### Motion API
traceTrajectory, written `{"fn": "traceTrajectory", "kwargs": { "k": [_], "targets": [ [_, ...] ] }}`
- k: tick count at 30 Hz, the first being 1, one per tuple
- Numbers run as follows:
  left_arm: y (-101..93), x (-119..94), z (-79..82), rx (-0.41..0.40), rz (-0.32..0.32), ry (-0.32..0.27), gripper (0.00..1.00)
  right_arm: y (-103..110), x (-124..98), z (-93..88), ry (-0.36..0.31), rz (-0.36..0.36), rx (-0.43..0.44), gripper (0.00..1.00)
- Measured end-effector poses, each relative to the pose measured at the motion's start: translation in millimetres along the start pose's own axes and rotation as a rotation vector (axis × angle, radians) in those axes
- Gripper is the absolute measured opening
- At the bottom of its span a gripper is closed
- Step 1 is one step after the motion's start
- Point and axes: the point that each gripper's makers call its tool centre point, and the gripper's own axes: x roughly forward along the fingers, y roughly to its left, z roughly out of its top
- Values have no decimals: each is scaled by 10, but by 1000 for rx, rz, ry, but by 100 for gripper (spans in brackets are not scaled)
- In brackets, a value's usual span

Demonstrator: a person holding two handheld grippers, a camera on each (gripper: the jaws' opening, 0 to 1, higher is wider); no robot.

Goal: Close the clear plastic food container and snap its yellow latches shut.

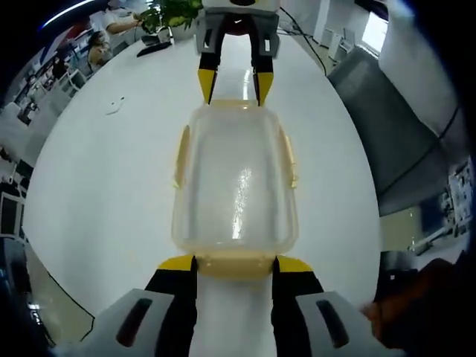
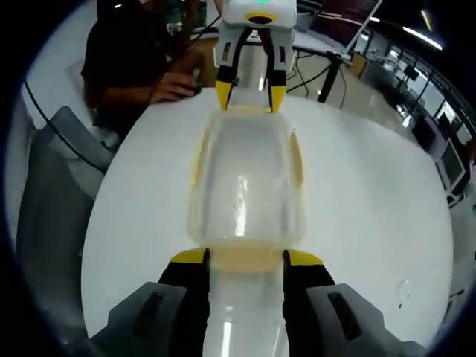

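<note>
The clear, lidded container [image 1: 235,186], yellow latches [image 1: 181,155] along its sides, sits between left gripper [image 1: 234,265] and right gripper [image 2: 245,258], each spread across an end latch.

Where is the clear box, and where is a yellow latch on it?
clear box [image 1: 234,186], left gripper view, middle of its see-through lid.
yellow latch [image 1: 181,156], left gripper view, on the strip along the box's left side.

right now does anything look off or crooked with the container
Nothing stands out: the clear container sits square on the white table, lid on, with a gripper at each end latch.
</note>
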Motion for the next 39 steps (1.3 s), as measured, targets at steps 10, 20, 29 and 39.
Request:
{"fn": "traceTrajectory", "kwargs": {
  "k": [10,20,29,39],
  "targets": [
    [-49,-184,267,5,8,-6,33,40,-283,-34,14,-1,-11,34],
    [-75,-222,581,33,7,-7,33,91,-547,-205,36,-10,-5,34],
    [-84,-211,835,46,13,-15,33,106,-727,-363,56,-12,2,34],
    [-78,-73,1154,74,16,-32,33,158,-909,-655,81,-23,20,34]
  ]
}}
